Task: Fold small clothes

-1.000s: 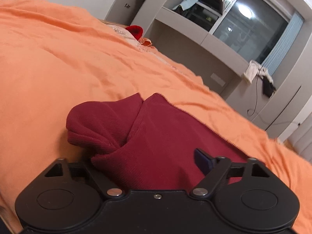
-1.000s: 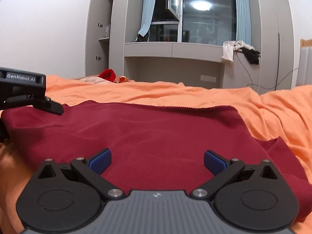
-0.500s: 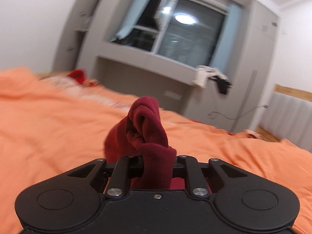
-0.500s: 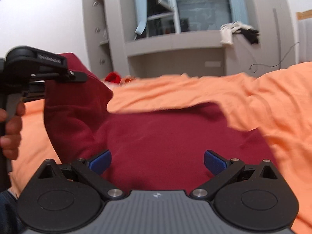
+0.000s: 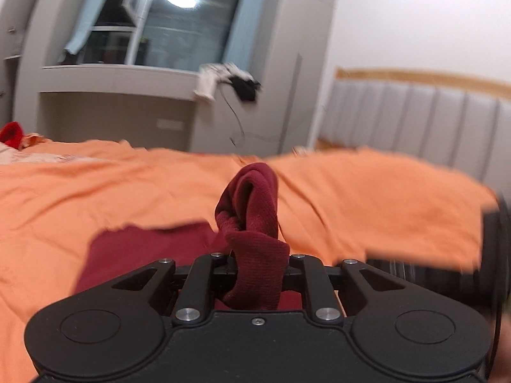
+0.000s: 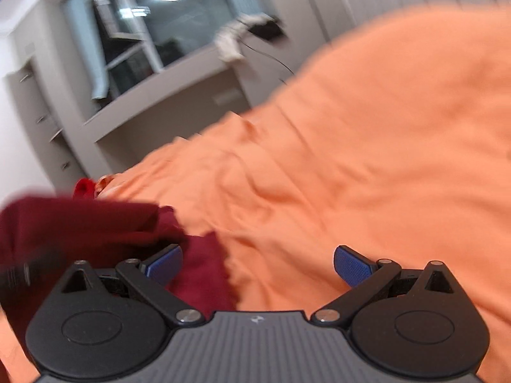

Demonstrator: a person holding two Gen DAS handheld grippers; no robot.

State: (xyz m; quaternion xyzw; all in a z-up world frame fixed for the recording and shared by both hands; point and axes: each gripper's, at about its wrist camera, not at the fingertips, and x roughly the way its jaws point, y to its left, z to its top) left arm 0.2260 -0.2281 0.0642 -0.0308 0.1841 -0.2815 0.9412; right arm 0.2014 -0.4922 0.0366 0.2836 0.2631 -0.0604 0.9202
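A dark red garment point(image 5: 255, 210) lies on an orange bedspread point(image 5: 95, 191). My left gripper point(image 5: 259, 268) is shut on a bunched fold of that garment, which stands up between its jaws; more of the cloth trails flat to the lower left. In the right wrist view the dark red garment point(image 6: 95, 223) fills the lower left, blurred. My right gripper point(image 6: 257, 263) is open, its blue pads point(image 6: 349, 263) wide apart with only the garment's edge and the bedspread point(image 6: 351, 166) below them. The other gripper shows as a dark blur point(image 5: 491, 255) at the right edge of the left wrist view.
A red item point(image 5: 11, 132) and pale patterned cloth sit far left on the bed. Grey built-in shelving and a window point(image 5: 179, 32) stand behind, with white and black cloths point(image 5: 230, 79) draped on the ledge. A padded grey headboard point(image 5: 415, 121) is at the right.
My left gripper shut on the garment's edge, lifted it and swung right. My right gripper stayed open, rolled and moved right, so the garment now sits at its left.
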